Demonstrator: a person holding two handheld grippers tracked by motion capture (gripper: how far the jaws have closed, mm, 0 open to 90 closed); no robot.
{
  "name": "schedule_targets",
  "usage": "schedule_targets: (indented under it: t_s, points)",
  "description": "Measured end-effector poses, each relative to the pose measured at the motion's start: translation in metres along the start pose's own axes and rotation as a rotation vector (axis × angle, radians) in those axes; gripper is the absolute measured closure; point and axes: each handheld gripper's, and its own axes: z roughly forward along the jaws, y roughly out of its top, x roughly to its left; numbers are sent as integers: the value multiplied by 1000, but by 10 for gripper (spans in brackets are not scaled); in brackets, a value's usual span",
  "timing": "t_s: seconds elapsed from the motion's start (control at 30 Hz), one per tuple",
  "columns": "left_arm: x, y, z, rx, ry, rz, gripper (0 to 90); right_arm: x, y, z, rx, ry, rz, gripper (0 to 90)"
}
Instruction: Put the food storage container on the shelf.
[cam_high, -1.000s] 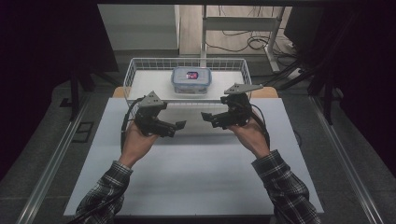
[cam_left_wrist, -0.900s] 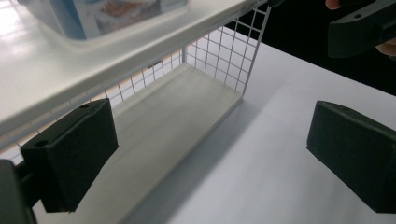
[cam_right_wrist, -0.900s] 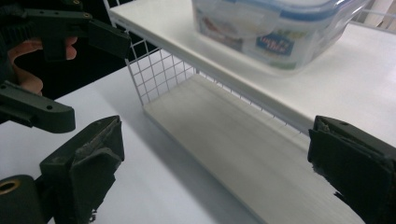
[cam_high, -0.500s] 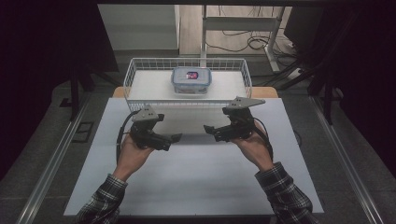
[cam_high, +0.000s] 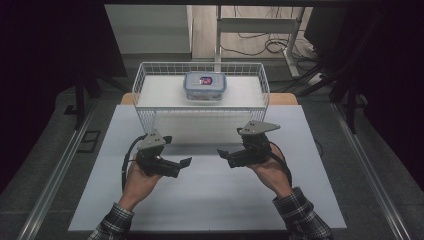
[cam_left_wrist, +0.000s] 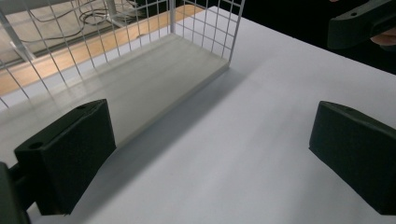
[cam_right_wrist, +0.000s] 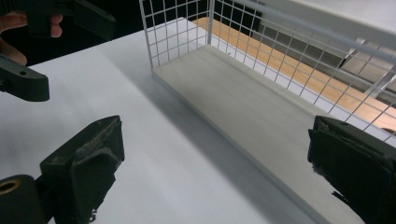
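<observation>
container in basket — grippers before it

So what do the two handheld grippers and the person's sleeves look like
Both the left gripper and the right gripper are black, blocky tools with broad flat fingers, each topped by a grey three-cornered plate. A black cable loops from the left one. The sleeves are dark plaid.

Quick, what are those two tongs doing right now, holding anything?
Left tongs: open, holding nothing.
Right tongs: open, holding nothing.
</observation>
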Motion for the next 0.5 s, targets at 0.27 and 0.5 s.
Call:
schedule_targets:
  t_s: [0.27, 0.5]
  points:
    - [-2, -26, 4, -2, -10, -32, 0, 6, -21, 6, -2, 0, 27, 13]
    - [-10, -38, 13, 3, -4, -26, 0, 10, -39, 13, 9, 22, 39, 0]
